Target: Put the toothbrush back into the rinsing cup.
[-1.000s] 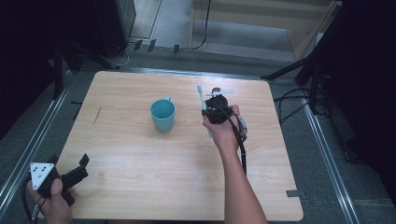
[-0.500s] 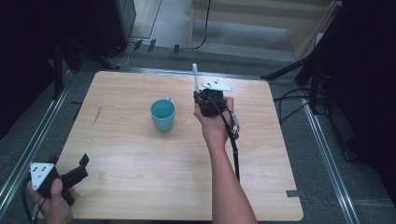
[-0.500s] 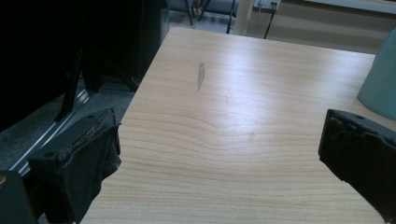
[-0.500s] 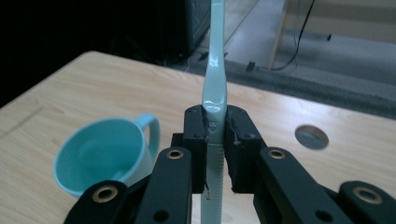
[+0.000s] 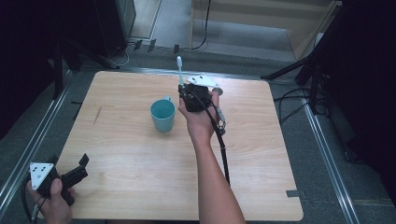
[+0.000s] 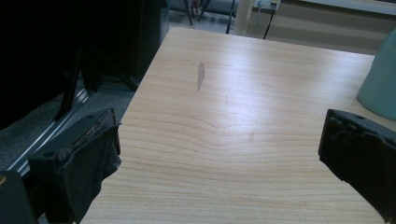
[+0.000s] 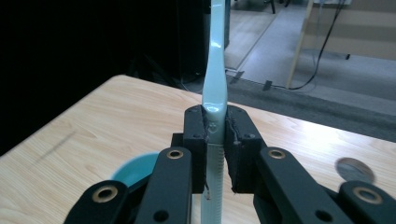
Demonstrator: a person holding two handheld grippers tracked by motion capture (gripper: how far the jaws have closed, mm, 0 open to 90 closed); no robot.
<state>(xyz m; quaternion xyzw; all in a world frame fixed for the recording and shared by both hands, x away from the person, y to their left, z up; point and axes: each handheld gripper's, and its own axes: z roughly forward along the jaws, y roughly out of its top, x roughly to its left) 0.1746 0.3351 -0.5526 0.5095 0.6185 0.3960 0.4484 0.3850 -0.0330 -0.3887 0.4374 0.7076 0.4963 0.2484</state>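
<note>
the desk is a pale wood top and mostly bare, with a dark scuff near its left edge and a small round metal disc lying near its far edge. on it, a little left of centre, stands the teal cup, upright and, as far as i can see from above, with nothing in it. my right tool is lifted off the desk just to the right of the cup and slightly beyond it, its jaws clamped on the handle of the white toothbrush, which stands close to upright with the brush end up. my left tool sits low at the near left corner, well apart from everything, jaws spread wide with only bare wood between them. my read is that the pickup is done and the grip looks centred and firm; what's left is to carry the toothbrush over the cup's mouth, lower it in handle first, and let go. so i'd call it roughly halfway, with the placing not yet begun.
</note>
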